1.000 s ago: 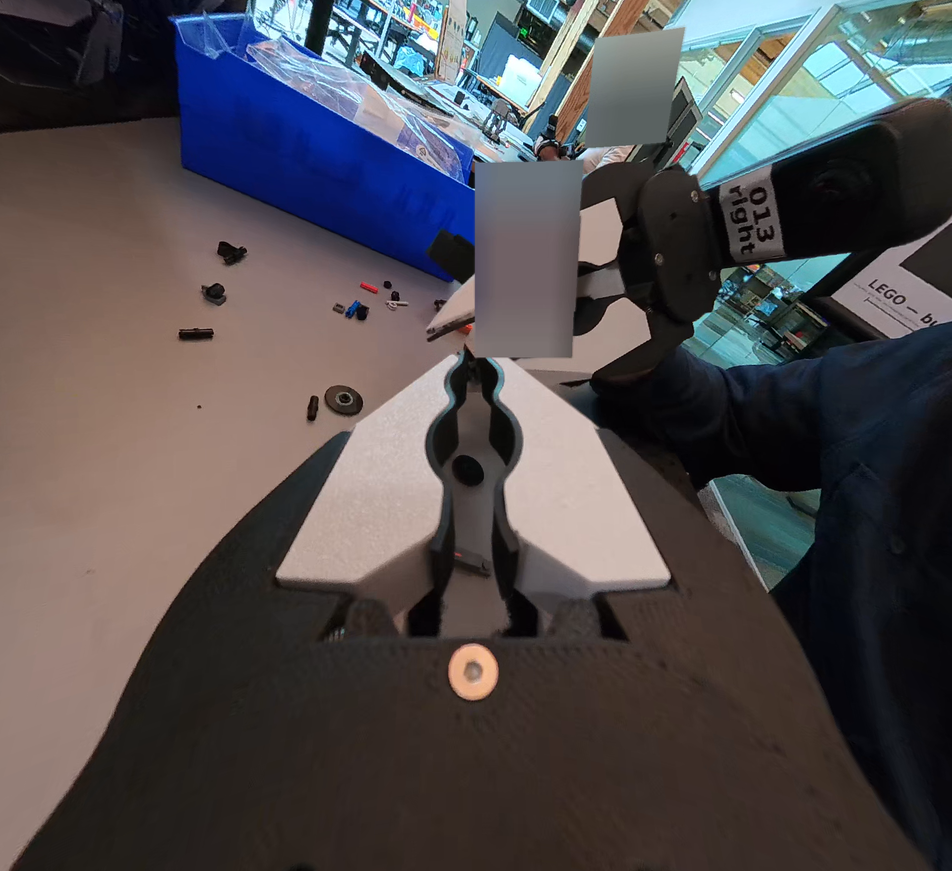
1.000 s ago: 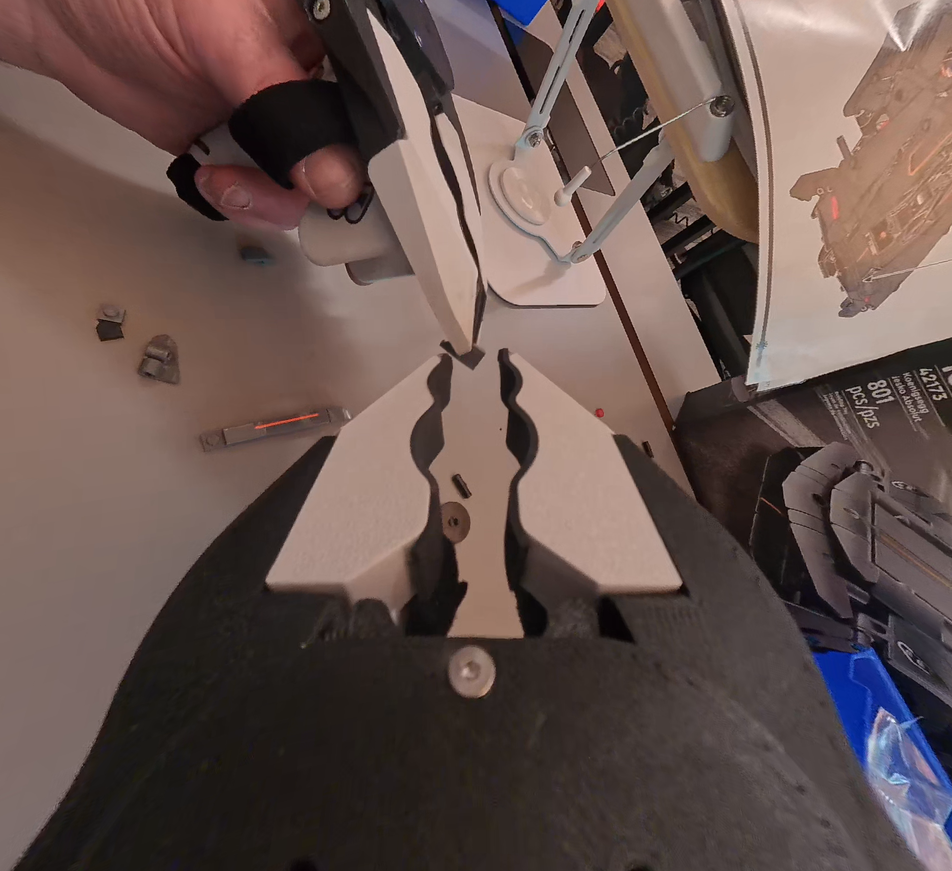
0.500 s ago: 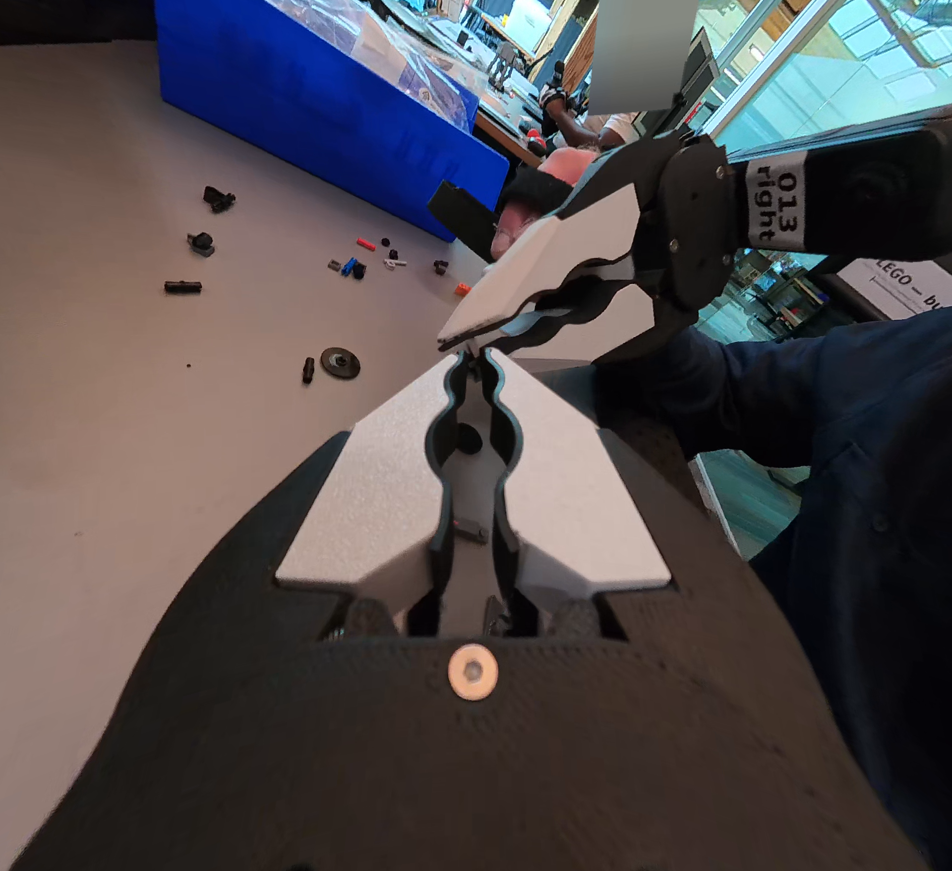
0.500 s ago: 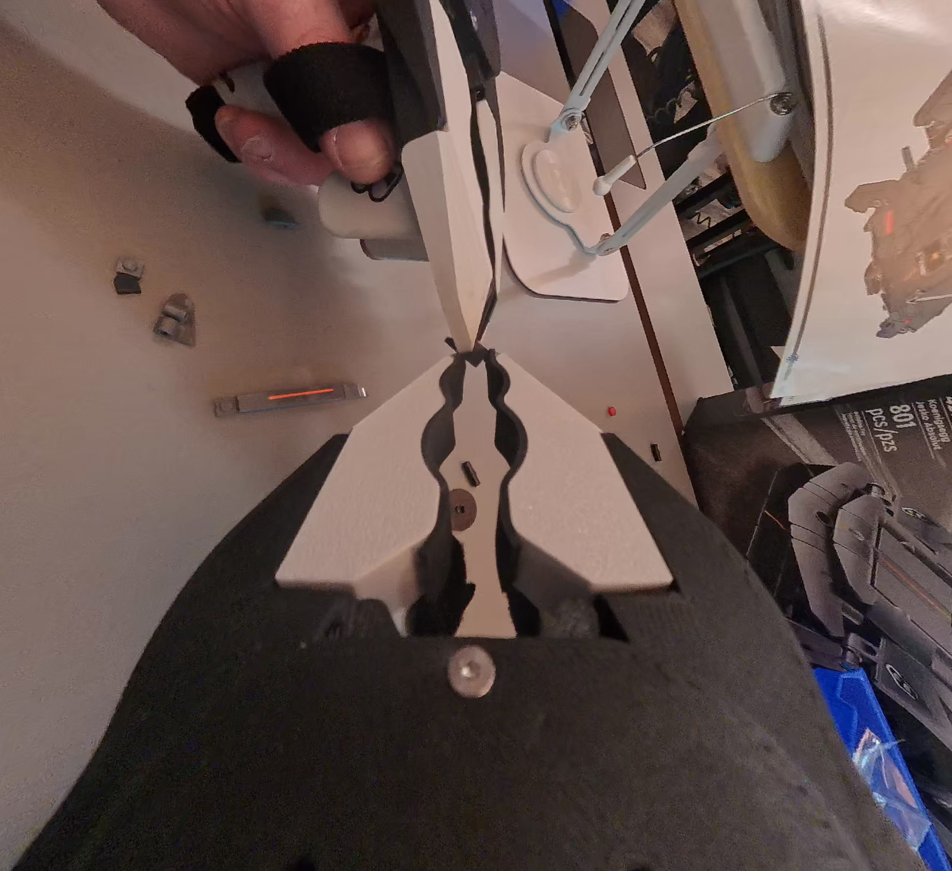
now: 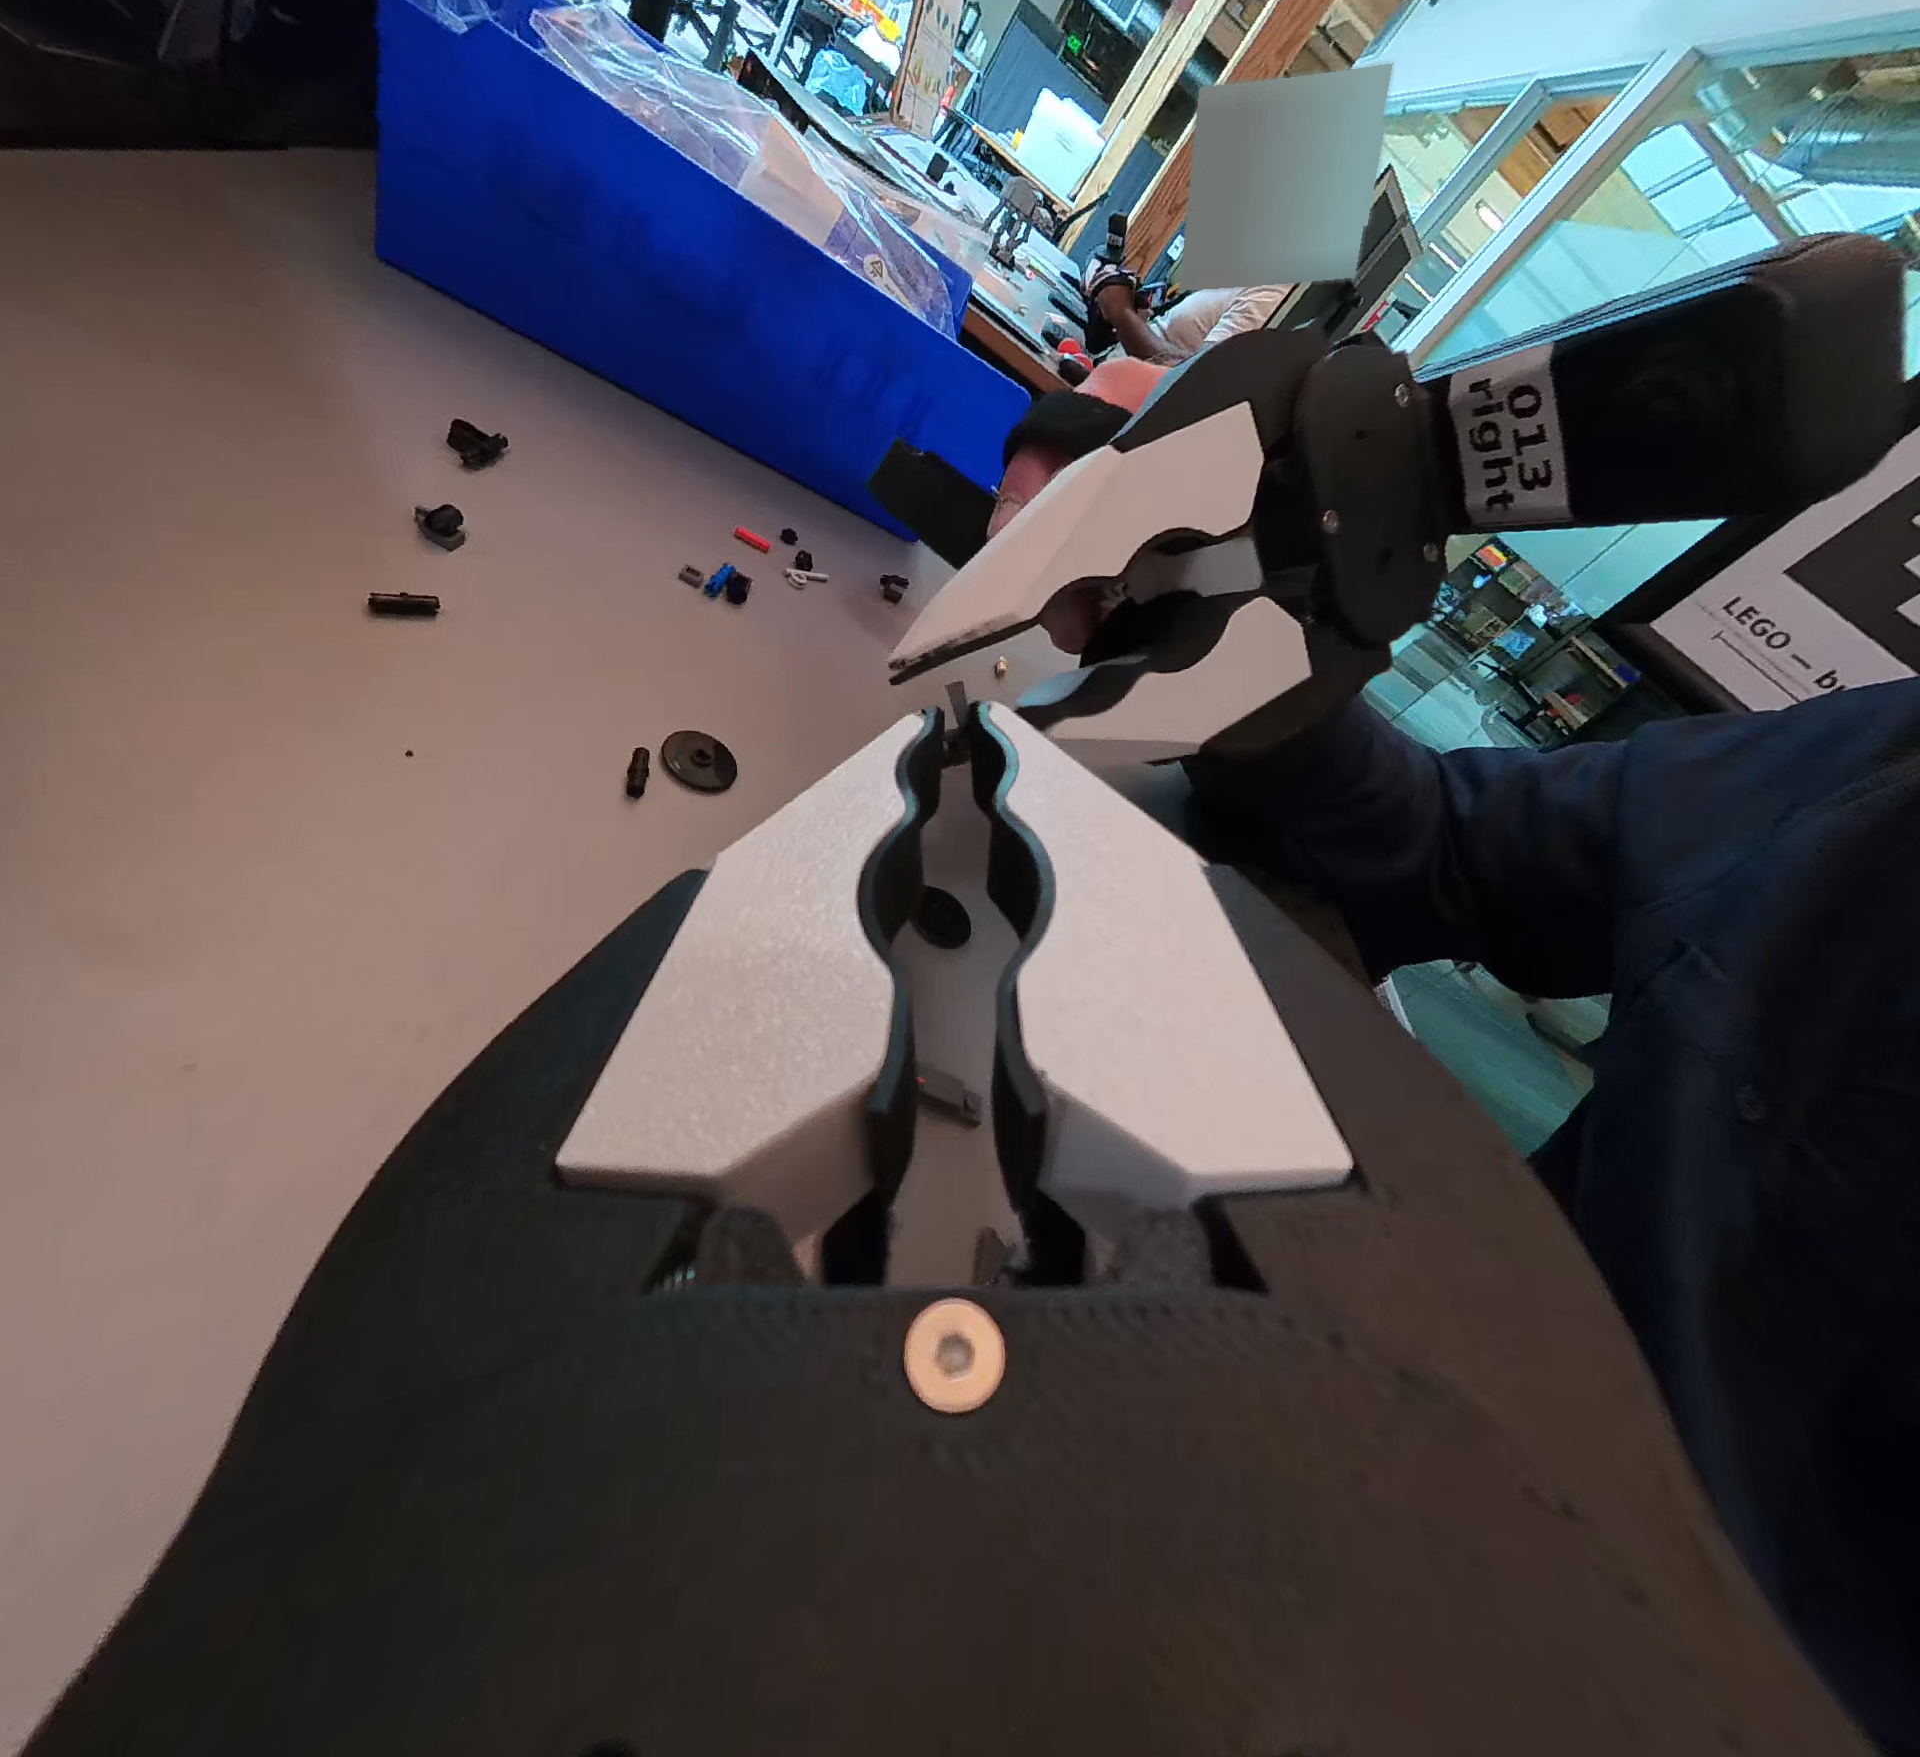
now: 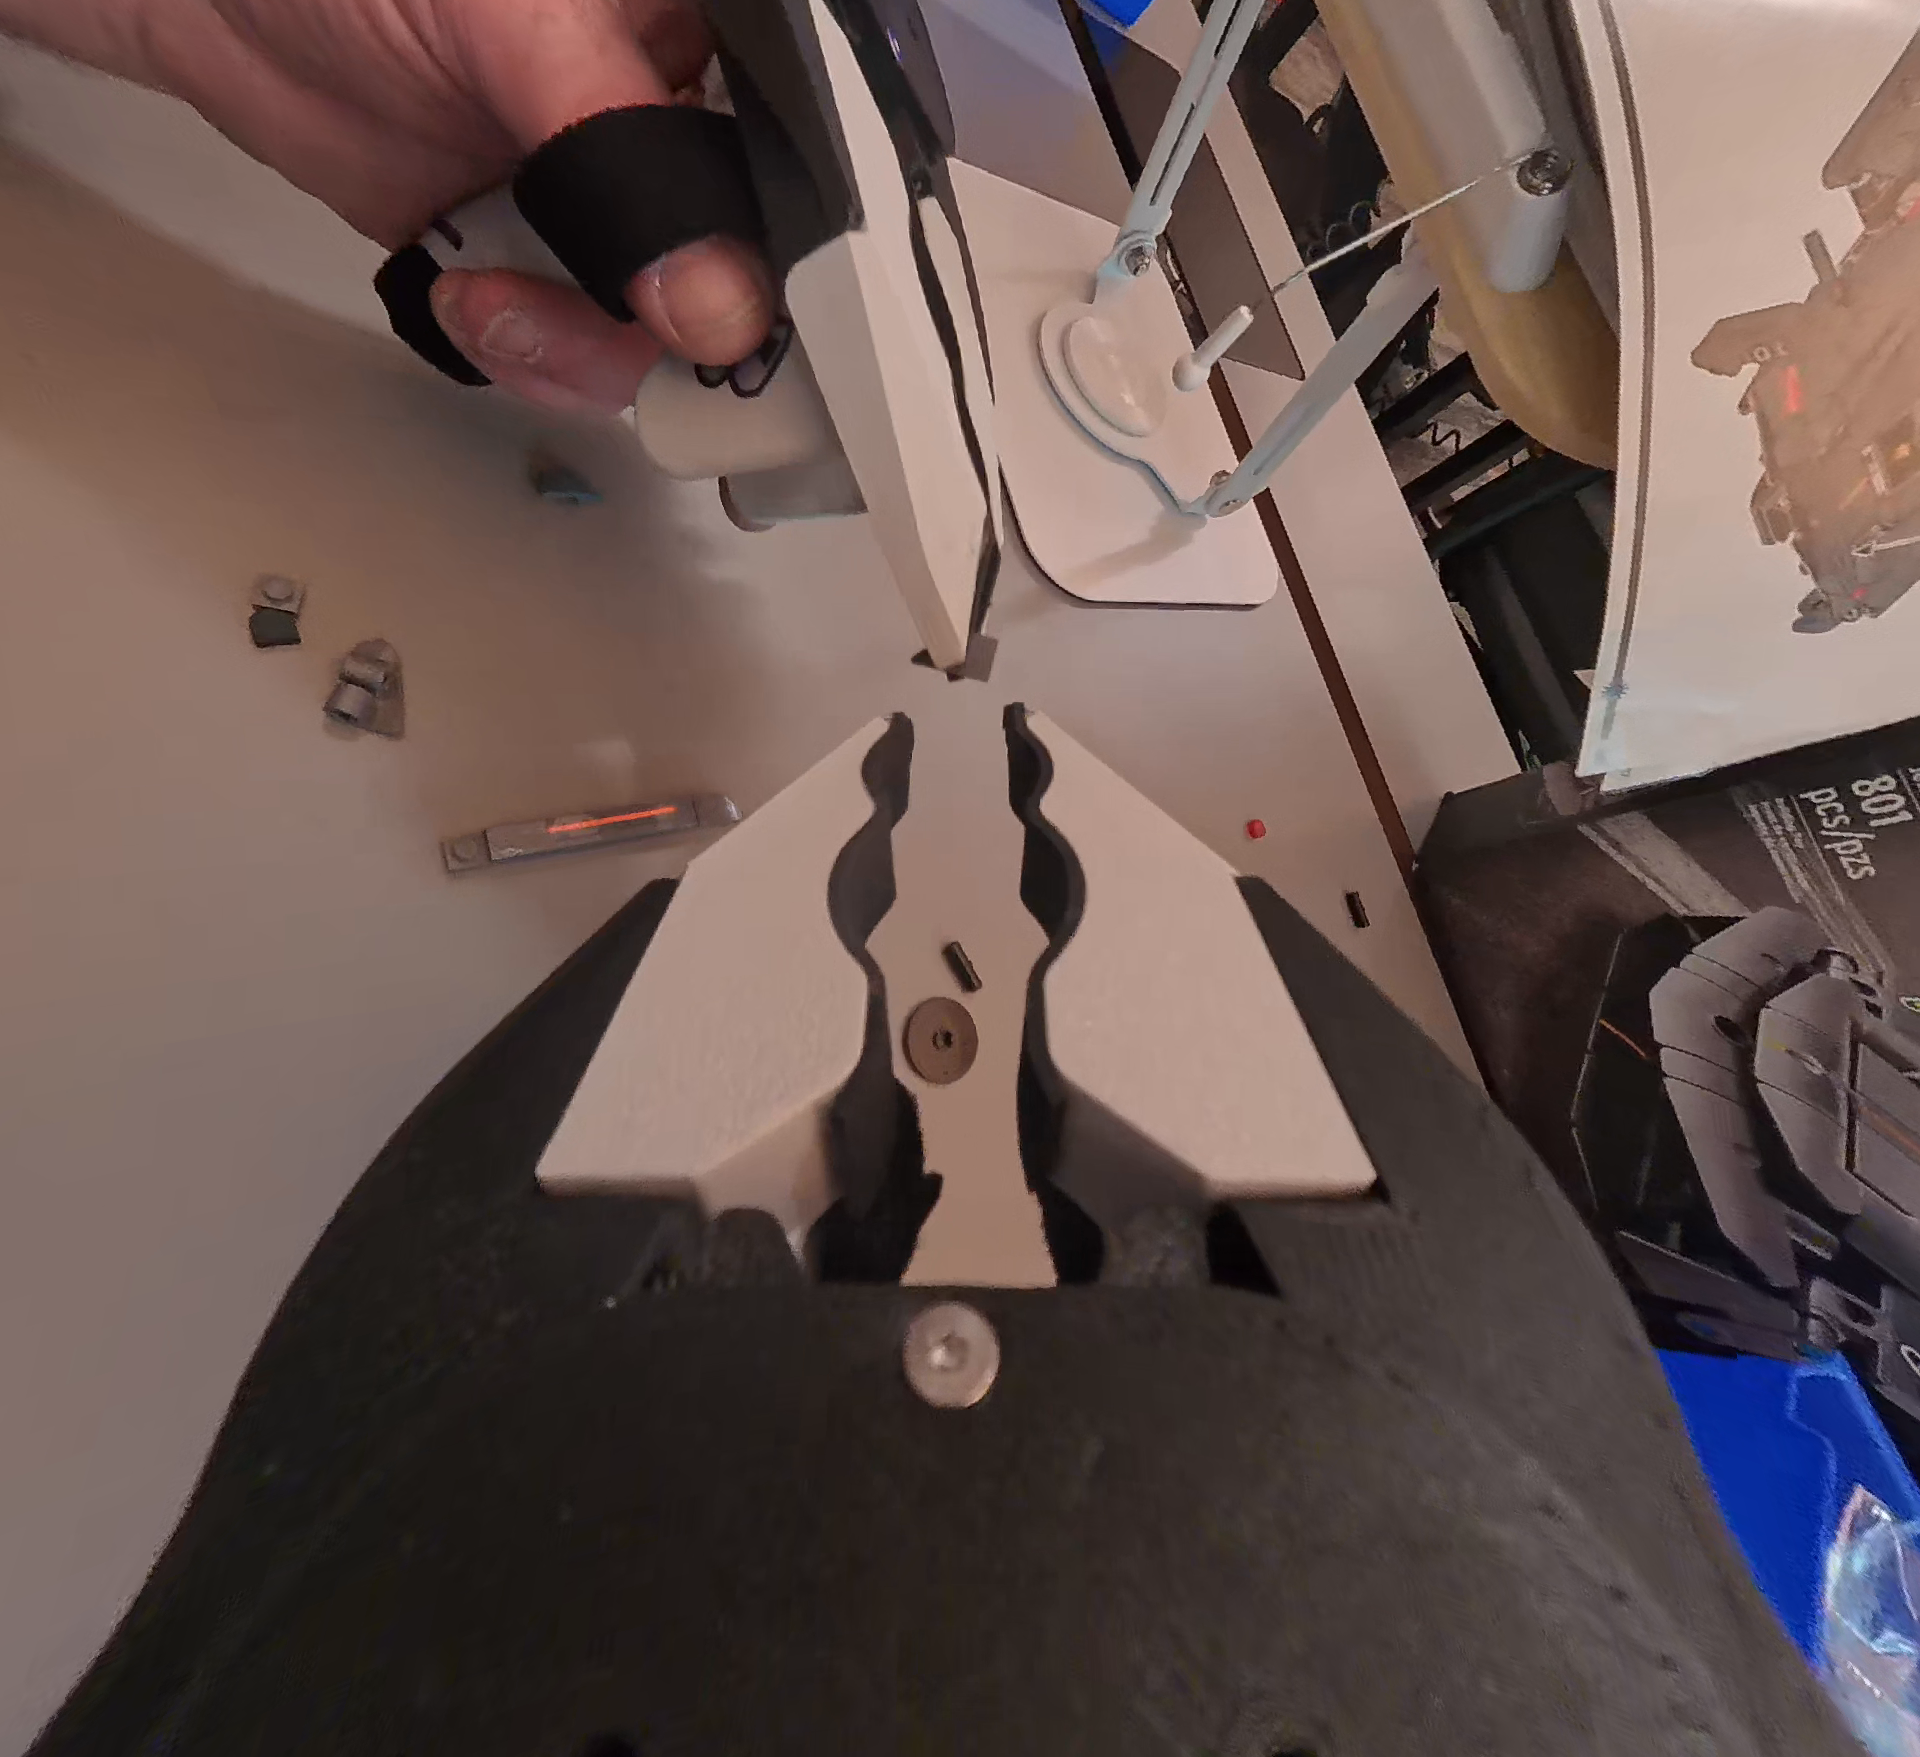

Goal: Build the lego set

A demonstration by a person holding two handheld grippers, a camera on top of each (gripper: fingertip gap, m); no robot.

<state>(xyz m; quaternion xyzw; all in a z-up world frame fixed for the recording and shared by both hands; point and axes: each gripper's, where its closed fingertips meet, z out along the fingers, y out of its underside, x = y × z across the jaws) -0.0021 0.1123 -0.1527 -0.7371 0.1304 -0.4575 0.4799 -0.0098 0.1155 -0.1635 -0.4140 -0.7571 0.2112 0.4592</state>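
A small grey lego piece sat pinched at the very tips of the left gripper, held up above the table with a short stub sticking out past the fingertips. From the right wrist view the same piece showed as a dark nub at the end of the left gripper's closed fingers, which were pressed together on it.

The right gripper faced it tip to tip — near, but not touching — with its fingers parted and nothing between them. In the left wrist view the right gripper came in from the right side, its upper finger and lower finger clearly spread.

A hand gripped the left gripper's handle, with a black strap around one finger.

Below the grippers, loose parts lay on the table: a black disc and a short black pin close together, a long grey beam with an orange stripe to the left, and two small grey pieces farther left. More small parts lay scattered near a blue bin holding clear plastic bags. A lego box stood at the table's right edge, under an instruction booklet propped on a stand.
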